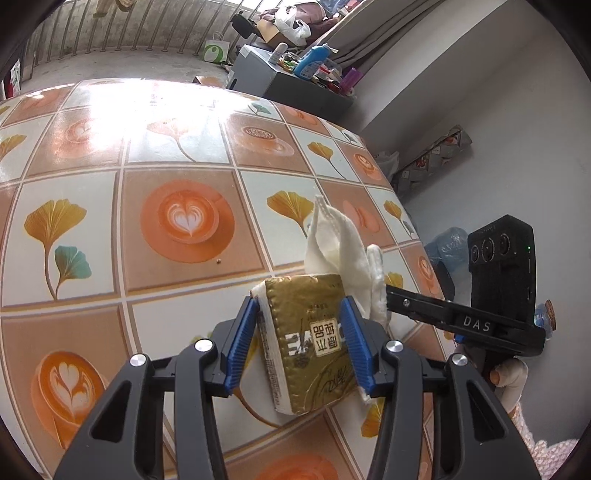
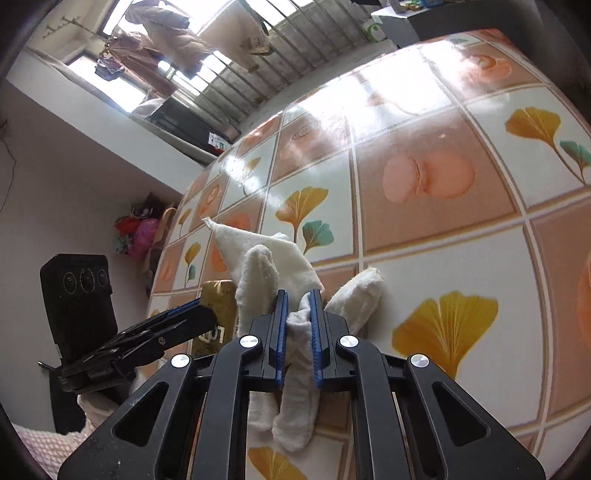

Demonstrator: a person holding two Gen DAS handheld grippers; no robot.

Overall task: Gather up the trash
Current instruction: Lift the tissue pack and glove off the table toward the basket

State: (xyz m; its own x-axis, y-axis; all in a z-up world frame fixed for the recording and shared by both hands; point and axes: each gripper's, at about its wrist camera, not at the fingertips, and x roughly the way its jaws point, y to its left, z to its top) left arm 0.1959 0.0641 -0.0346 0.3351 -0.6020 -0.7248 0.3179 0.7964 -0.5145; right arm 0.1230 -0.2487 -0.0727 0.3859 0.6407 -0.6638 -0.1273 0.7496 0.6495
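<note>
Tissue trash pinned from both sides on the tiled-pattern table (image 1: 155, 229).
Left gripper (image 1: 300, 325) half-open, clamping the gold tissue packet (image 1: 310, 343) steady; right gripper (image 2: 297, 321) nearly closed, pinching the crumpled white tissue (image 2: 273, 269) to lift.

I see a table (image 1: 177, 155) under a cloth printed with coffee cups and ginkgo leaves, glaring white at its far side where daylight falls on it. Beyond it I make out a barred railing (image 1: 122, 33), a grey cabinet (image 1: 291, 83) crowded with bottles and small packets, a grey curtain (image 1: 373, 37) and plain white walls (image 1: 480, 92). From the right camera I see windows (image 2: 122, 88) high up with clothes (image 2: 166, 37) hanging in front of them, and bags (image 2: 142, 229) heaped in a corner.
</note>
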